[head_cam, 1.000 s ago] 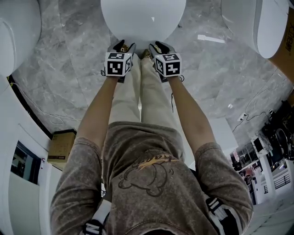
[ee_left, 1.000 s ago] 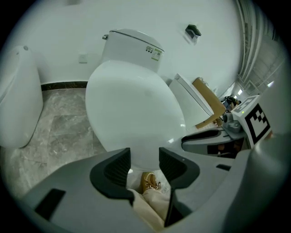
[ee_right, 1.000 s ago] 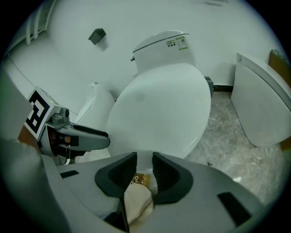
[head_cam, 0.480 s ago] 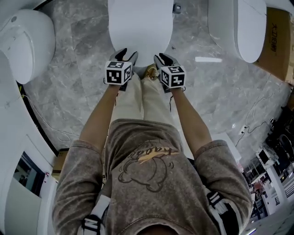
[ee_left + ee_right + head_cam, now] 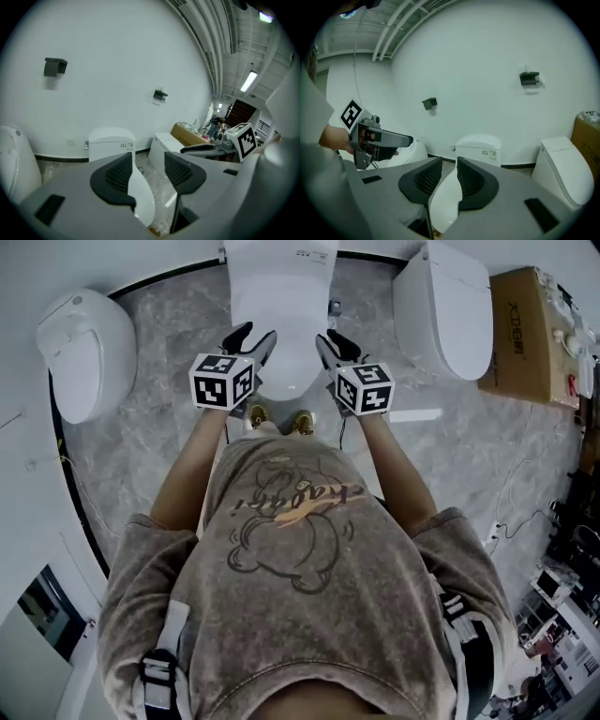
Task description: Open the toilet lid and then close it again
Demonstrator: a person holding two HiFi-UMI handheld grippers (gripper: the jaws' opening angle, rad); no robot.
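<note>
The white toilet (image 5: 281, 324) stands in front of me with its lid lying down, the tank (image 5: 281, 251) behind it. My left gripper (image 5: 251, 338) hangs over the lid's left side and my right gripper (image 5: 336, 341) over its right side, both well above it. In the left gripper view the jaws (image 5: 147, 161) stand wide apart, having just opened a touch, and the lid (image 5: 143, 199) shows far below through the gap. In the right gripper view the jaws (image 5: 449, 166) have narrowed but stay parted, with nothing between them; the lid (image 5: 445, 197) lies beyond.
A second toilet (image 5: 86, 348) stands at the left and a third (image 5: 445, 310) at the right. A cardboard box (image 5: 525, 329) sits past the right one. My shoes (image 5: 277, 416) are at the bowl's front. Cables trail over the marble floor (image 5: 155, 427).
Both grippers have risen from the lid's front edge to well above it. The head view has pulled up too, so the tank and neighbouring toilets now show.
</note>
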